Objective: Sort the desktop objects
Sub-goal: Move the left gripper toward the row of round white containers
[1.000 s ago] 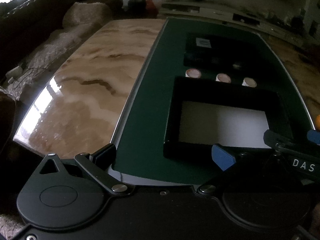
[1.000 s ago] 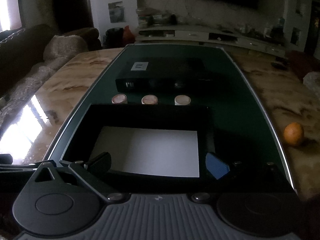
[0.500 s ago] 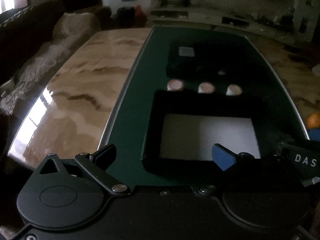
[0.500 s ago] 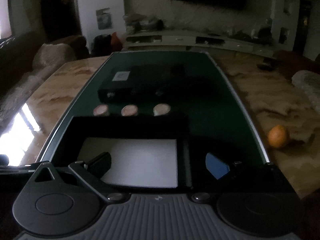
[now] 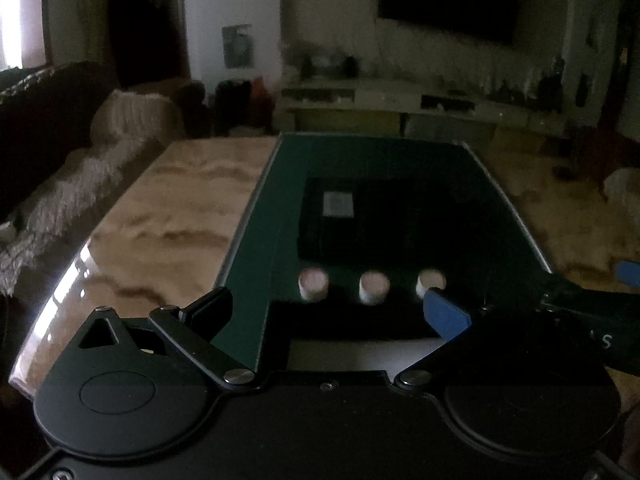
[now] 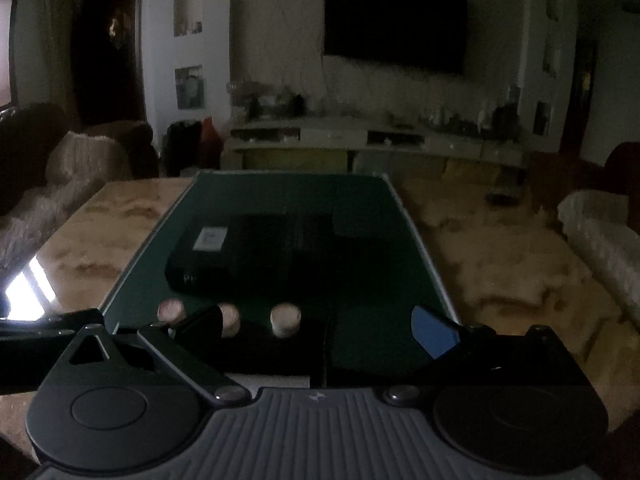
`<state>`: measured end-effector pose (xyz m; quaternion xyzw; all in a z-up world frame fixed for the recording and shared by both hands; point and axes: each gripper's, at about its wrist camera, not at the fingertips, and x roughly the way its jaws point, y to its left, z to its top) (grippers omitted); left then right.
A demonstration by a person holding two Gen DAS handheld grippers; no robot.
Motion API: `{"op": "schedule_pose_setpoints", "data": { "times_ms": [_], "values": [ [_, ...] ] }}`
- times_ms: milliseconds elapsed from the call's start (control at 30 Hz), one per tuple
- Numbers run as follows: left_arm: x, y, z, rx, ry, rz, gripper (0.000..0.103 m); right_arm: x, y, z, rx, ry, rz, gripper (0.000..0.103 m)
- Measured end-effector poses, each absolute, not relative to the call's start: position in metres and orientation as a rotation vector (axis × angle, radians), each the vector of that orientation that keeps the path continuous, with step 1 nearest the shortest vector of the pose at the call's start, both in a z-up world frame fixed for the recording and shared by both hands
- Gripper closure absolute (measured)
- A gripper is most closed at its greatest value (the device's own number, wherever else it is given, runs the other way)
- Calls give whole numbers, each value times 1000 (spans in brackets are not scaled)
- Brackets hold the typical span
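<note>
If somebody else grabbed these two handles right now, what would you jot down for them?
Left gripper: open, holding nothing, above the near end of the green mat.
Right gripper: open, holding nothing, beside it.
Things: three small cylinders stand in a row on the mat. Behind them lies a black box with a pale label. In front sits a black tray with a pale floor; nothing shows in the visible part.
Done: no sorting visible.
Left: probably moving the cylinders into the tray, though the destination is a guess.
</note>
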<state>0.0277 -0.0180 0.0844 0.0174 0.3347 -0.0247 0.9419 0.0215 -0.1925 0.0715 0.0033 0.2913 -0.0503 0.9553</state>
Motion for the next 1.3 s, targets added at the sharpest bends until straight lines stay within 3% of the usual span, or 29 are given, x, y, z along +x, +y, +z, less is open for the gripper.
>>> {"op": "schedule_pose_setpoints", "data": {
  "times_ms": [533, 1300],
  "values": [
    [64, -23, 93, 46, 636, -51, 0, 66, -193, 72, 14, 580, -61, 0],
    [110, -9, 33, 30, 842, -80, 0, 122, -184, 8, 13, 799, -10, 0]
  ]
}}
